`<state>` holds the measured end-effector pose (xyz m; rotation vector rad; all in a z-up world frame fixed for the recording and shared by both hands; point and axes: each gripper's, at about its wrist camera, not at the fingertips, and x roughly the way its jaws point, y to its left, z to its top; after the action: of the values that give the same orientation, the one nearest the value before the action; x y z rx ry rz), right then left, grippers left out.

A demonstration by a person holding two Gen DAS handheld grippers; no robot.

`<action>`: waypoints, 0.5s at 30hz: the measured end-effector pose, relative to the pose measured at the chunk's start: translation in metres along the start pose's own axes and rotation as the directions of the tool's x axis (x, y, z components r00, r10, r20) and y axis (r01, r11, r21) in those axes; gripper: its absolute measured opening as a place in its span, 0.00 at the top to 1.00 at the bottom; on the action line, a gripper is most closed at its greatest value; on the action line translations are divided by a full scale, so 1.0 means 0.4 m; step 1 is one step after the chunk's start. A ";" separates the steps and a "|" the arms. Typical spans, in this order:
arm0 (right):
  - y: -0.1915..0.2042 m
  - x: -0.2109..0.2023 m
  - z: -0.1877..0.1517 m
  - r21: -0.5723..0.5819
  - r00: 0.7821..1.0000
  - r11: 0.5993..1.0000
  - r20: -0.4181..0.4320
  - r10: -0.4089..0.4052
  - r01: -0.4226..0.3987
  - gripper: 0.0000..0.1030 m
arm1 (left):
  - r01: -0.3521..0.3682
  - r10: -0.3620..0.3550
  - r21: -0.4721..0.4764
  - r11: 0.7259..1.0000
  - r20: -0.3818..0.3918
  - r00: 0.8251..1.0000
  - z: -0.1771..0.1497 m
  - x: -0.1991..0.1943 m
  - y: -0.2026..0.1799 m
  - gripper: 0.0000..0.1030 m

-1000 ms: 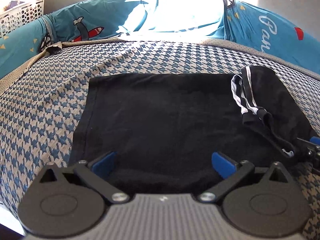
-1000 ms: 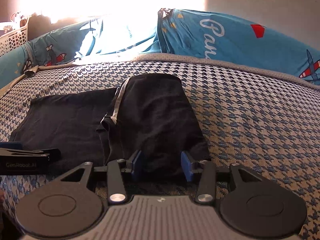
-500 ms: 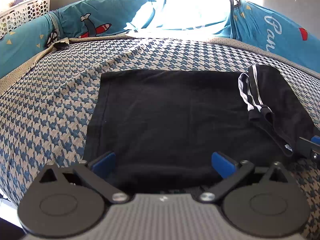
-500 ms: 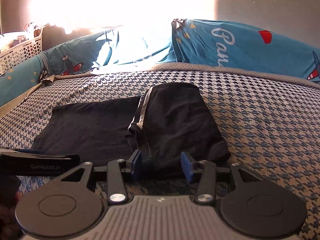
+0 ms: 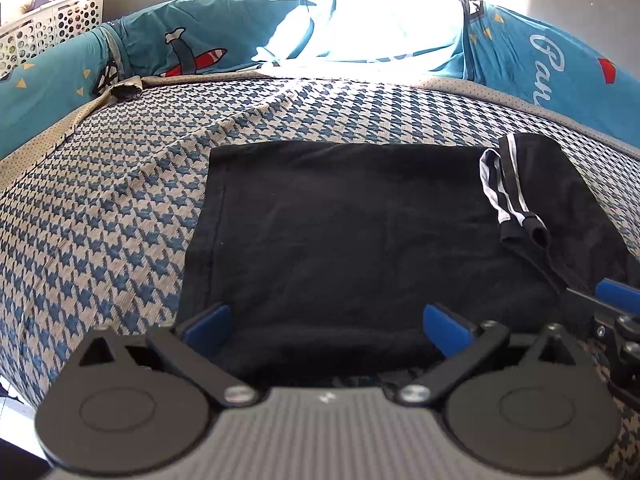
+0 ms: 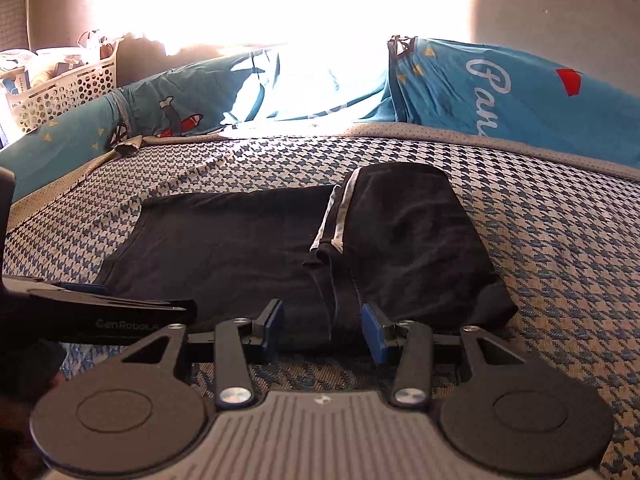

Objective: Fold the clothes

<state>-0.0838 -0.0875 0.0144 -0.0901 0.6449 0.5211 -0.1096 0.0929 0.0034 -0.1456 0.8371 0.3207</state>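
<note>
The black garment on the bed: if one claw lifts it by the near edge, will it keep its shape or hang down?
The black garment probably hangs down: it lies flat and thin on the bed. Its folded part will likely open, since nothing holds it. It looks light.

A bed (image 5: 100,208) covered in blue-and-beige houndstooth fabric carries the black garment (image 5: 340,236), spread flat. Behind the garment, teal printed pillows (image 6: 500,88) lie along the bed's far edge.
</note>
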 end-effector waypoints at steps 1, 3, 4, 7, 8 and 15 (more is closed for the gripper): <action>0.003 0.001 0.000 0.000 1.000 1.000 0.000 0.004 -0.004 0.58 | -0.003 0.003 -0.001 1.000 0.000 1.000 0.000 0.000 0.002 0.00; 0.008 0.003 0.000 -0.005 1.000 1.000 -0.002 0.010 -0.010 0.58 | -0.008 0.008 -0.003 1.000 -0.002 1.000 0.000 0.002 0.006 0.00; 0.011 0.004 0.000 -0.007 1.000 1.000 -0.004 0.013 -0.013 0.58 | -0.010 0.010 -0.004 1.000 -0.002 1.000 -0.001 0.002 0.008 0.00; 0.018 0.008 -0.002 -0.010 1.000 1.000 -0.012 0.023 -0.023 0.58 | -0.010 0.010 -0.007 1.000 -0.001 1.000 -0.001 0.002 0.013 0.00; 0.021 0.009 -0.003 -0.012 1.000 1.000 -0.014 0.024 -0.025 0.58 | -0.009 0.009 -0.008 1.000 0.000 1.000 -0.001 0.001 0.015 0.01; 0.032 0.021 -0.006 -0.012 0.999 0.999 -0.037 0.039 -0.040 0.58 | -0.014 0.014 -0.017 1.000 0.000 1.000 -0.002 -0.001 0.024 0.01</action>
<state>-0.0858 -0.0734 0.0084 -0.0994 0.6804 0.5631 -0.1138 0.1017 0.0032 -0.1555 0.8355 0.3412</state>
